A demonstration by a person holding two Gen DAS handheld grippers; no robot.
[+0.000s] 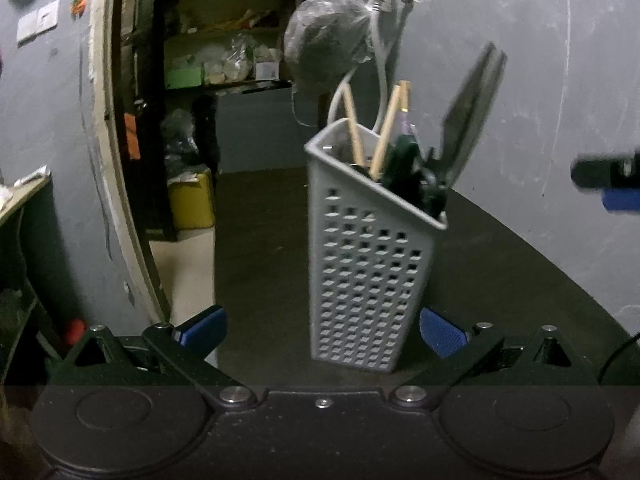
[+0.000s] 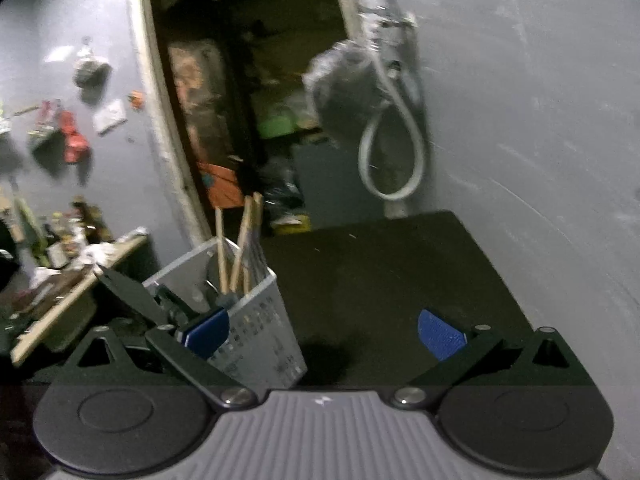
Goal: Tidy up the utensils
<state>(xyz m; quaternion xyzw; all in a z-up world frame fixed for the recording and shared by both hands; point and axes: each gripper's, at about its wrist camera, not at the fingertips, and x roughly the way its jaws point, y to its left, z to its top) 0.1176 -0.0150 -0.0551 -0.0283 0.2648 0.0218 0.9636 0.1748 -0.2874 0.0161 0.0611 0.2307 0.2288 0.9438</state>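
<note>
A grey perforated utensil holder [image 1: 368, 272] stands upright on the dark table [image 1: 264, 240]. Wooden sticks [image 1: 384, 136], a dark green handle [image 1: 404, 160] and long grey blades [image 1: 472, 112] poke out of its top. My left gripper [image 1: 323, 330] is open wide just in front of its base, and its blue pads [image 1: 204, 326] do not press on it. My right gripper [image 2: 324, 334] is open and holds nothing. In the right wrist view the holder [image 2: 256, 320] sits partly behind the left finger, with a dark blade [image 2: 124, 288] leaning out to the left. The right gripper's tip [image 1: 608, 184] shows at the left wrist view's right edge.
A grey wall [image 1: 540, 80] runs close behind and to the right of the table, with a hose loop [image 2: 392, 152] and a dark bag [image 1: 324, 44] hanging on it. An open doorway [image 1: 192, 100] shows cluttered shelves. A littered wooden shelf [image 2: 80, 288] stands at the left.
</note>
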